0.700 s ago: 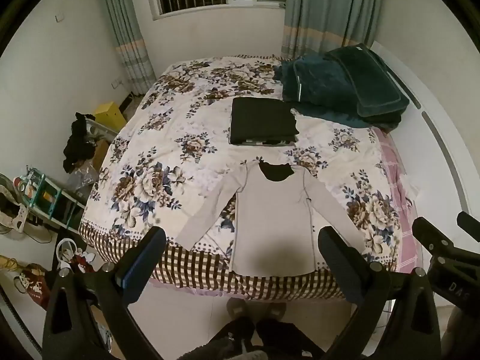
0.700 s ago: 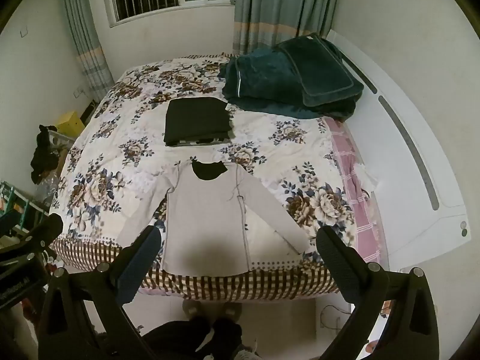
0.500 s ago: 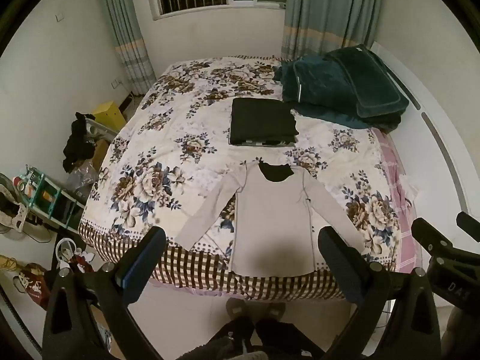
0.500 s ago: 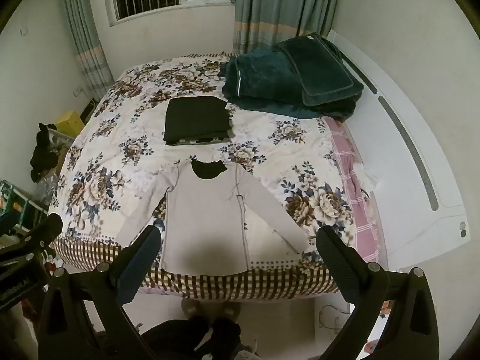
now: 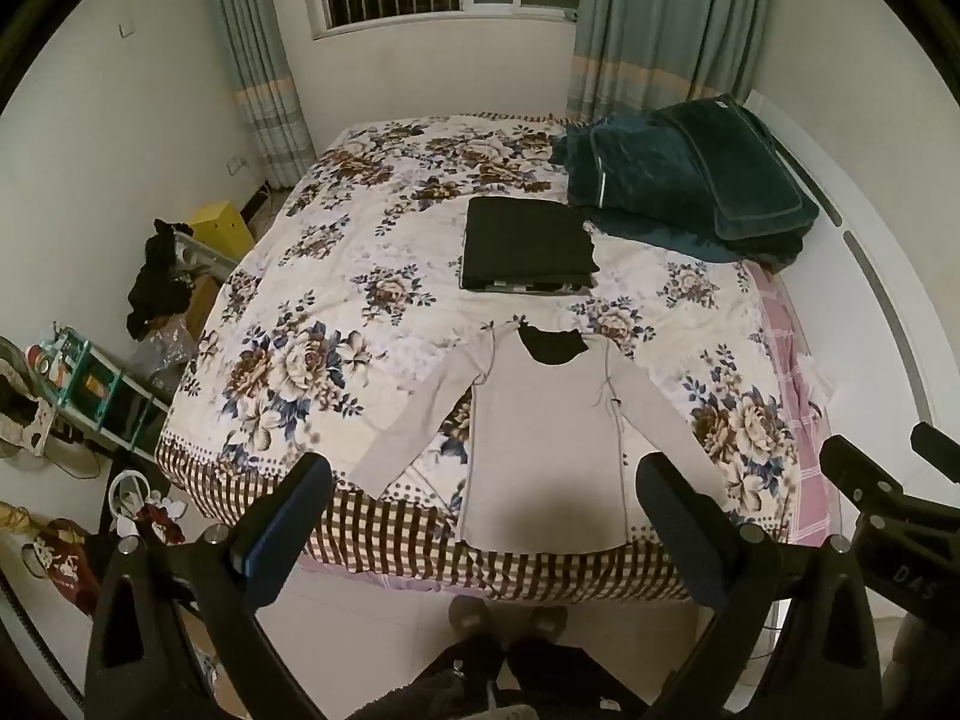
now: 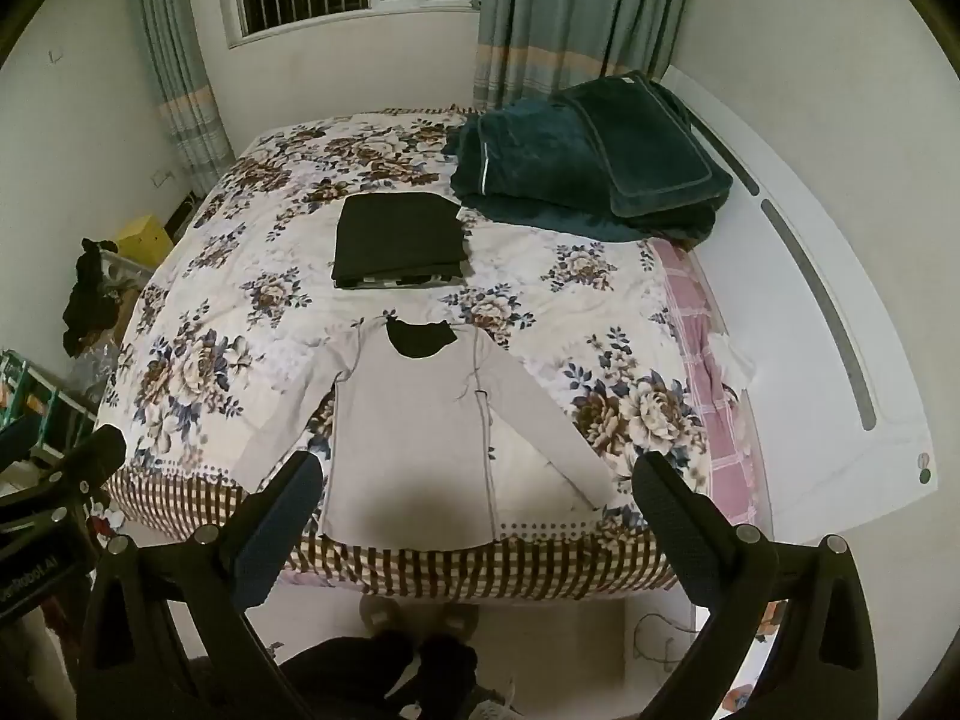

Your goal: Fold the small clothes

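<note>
Grey and long-sleeved, the shirt (image 5: 543, 438) lies flat on the flowery bed (image 5: 336, 312), close to the near edge, with its sleeves spread out. I hold my left gripper (image 5: 480, 510) and my right gripper (image 6: 474, 510) up above it, well apart from the cloth. Both have their fingers wide apart and hold nothing. Past the shirt's neck sits a folded black pile (image 5: 528, 243), and dark green blankets (image 5: 690, 180) beyond.
</note>
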{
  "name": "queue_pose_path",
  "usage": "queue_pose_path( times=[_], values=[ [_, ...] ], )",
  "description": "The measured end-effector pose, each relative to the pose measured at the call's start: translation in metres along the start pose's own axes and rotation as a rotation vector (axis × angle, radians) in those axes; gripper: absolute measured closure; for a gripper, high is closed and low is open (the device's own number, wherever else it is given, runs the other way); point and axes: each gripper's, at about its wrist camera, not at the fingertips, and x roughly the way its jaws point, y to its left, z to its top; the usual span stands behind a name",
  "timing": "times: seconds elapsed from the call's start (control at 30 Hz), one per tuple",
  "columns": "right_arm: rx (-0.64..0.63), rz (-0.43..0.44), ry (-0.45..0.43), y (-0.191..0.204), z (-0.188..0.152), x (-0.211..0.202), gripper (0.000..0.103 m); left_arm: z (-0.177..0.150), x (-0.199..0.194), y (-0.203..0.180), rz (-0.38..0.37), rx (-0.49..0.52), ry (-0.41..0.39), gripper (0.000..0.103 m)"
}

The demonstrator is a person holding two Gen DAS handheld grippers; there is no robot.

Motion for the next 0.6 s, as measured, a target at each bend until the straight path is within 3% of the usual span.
queue_pose_path(
  times=[0.6],
  values=[
    [-0.004,-0.001,-0.013,-0.008,-0.02,-0.002,0.0,0.002,-0.006,-0.001,-0.001,0.0,-0.01,0.0]
  ],
)
